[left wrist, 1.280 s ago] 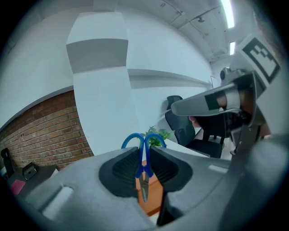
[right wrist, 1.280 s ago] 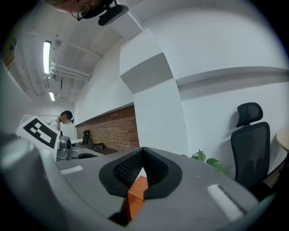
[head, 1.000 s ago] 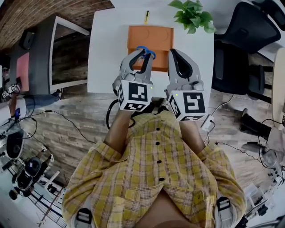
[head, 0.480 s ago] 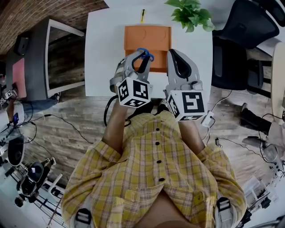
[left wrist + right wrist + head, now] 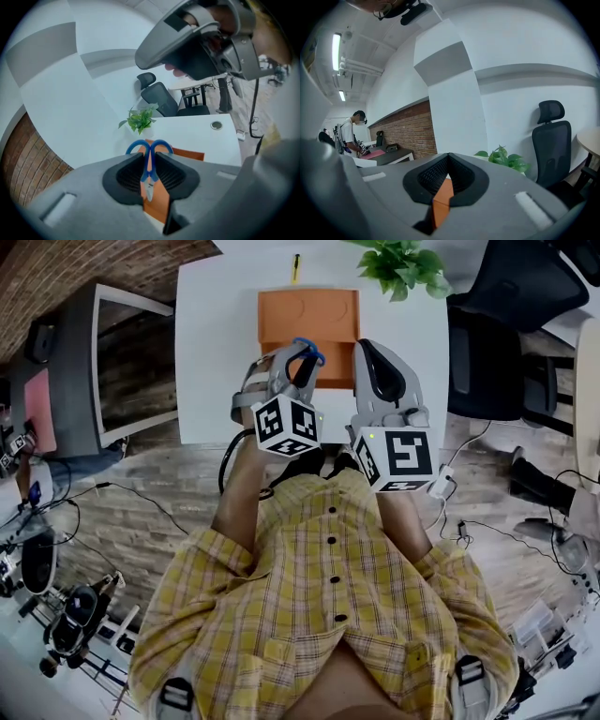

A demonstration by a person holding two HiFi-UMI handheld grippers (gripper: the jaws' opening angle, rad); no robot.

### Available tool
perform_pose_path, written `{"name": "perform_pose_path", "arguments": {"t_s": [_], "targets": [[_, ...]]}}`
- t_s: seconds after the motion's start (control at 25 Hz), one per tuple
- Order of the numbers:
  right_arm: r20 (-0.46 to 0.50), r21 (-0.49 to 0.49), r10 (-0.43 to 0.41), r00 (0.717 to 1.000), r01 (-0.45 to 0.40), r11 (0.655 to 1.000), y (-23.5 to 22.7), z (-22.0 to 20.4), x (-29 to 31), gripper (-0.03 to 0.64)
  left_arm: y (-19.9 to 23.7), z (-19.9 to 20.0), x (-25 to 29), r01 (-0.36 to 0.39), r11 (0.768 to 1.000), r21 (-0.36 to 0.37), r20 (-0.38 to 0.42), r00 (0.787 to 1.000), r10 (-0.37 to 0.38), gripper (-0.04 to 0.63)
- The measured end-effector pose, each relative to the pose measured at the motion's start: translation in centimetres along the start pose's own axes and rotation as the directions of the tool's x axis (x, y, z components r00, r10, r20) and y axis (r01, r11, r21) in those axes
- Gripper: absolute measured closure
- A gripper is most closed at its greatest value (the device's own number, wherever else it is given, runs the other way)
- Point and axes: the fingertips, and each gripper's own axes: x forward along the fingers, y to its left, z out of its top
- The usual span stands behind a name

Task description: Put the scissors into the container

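The left gripper (image 5: 293,360) pinches the scissors (image 5: 149,161), seemingly just over the near edge of the container (image 5: 309,307); the right gripper (image 5: 367,351) hangs beside it, jaws pressed together on nothing.

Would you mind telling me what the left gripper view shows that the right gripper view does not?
Only the left gripper view shows the blue-handled scissors clamped between the jaws of the left gripper, and the white table. Only the right gripper view shows the right gripper, jaws together on nothing, plus a brick wall, a person at a far desk and ceiling lights. Both show the orange container, the potted plant and a black office chair.
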Motion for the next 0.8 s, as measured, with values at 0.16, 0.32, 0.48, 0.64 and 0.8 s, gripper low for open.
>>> {"name": "perform_pose_path", "arguments": {"t_s": [0.16, 0.32, 0.48, 0.64, 0.8], "targets": [[-0.005, 0.004, -0.015, 1.000, 0.015, 1.000, -0.5, -0.3, 0.2, 0.611, -1.0, -0.8, 1.5, -0.001, 0.995, 0.103, -0.040, 0.999, 0.005, 0.511], [-0.004, 0.005, -0.031, 1.000, 0.031, 1.000, -1.0, -0.2, 0.2, 0.611, -2.7, -1.5, 2.8, 0.039, 0.986, 0.162, -0.081, 0.996, -0.026, 0.511], [-0.008, 0.009, -0.042, 0.999, 0.042, 0.999, -1.5, -0.4, 0.1, 0.611, -4.0, -2.3, 3.8, 0.086, 0.980, 0.179, -0.114, 0.991, -0.066, 0.511], [-0.014, 0.012, -0.049, 0.999, 0.050, 0.999, -1.8, -0.8, 0.1, 0.611, -4.9, -3.2, 4.7, 0.122, 0.974, 0.188, -0.144, 0.985, -0.096, 0.511], [-0.012, 0.008, -0.054, 0.998, 0.054, 0.999, -1.9, -0.7, -0.1, 0.611, -5.4, -3.9, 5.2, 0.143, 0.971, 0.192, -0.168, 0.980, -0.111, 0.511]]}}
